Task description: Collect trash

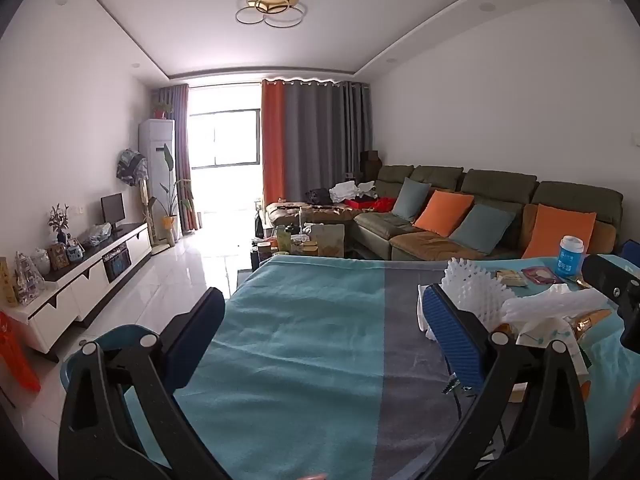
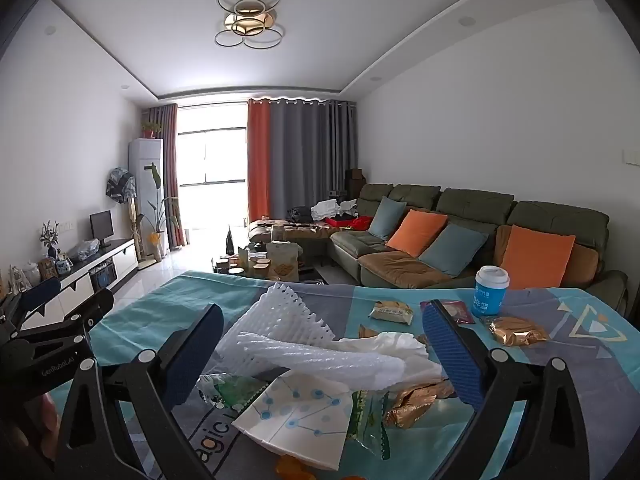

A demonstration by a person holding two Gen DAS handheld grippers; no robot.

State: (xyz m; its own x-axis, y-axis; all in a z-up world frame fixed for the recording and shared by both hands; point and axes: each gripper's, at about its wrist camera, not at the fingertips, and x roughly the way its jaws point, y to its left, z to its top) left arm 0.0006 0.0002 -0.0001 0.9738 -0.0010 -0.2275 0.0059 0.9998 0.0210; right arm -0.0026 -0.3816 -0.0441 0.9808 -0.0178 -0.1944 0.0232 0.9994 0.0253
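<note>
A heap of trash lies on the teal and grey cloth-covered table (image 2: 160, 304): white foam fruit netting (image 2: 280, 320), a crumpled white tissue (image 2: 400, 344), a white printed paper (image 2: 296, 412), a green wrapper (image 2: 232, 392) and gold wrappers (image 2: 416, 400). My right gripper (image 2: 324, 344) is open, its jaws either side of the heap, just above it. My left gripper (image 1: 324, 320) is open and empty over bare cloth, the heap's netting (image 1: 472, 284) just right of its right finger. The right gripper (image 1: 616, 280) shows at the left wrist view's right edge.
Farther on the table stand a blue cup with a white lid (image 2: 490, 290), a beige snack packet (image 2: 390, 312), a dark red packet (image 2: 456, 312) and a gold wrapper (image 2: 516, 330). Beyond are a green sofa (image 2: 480, 232), a cluttered coffee table (image 2: 264, 264) and a TV cabinet (image 1: 92, 272).
</note>
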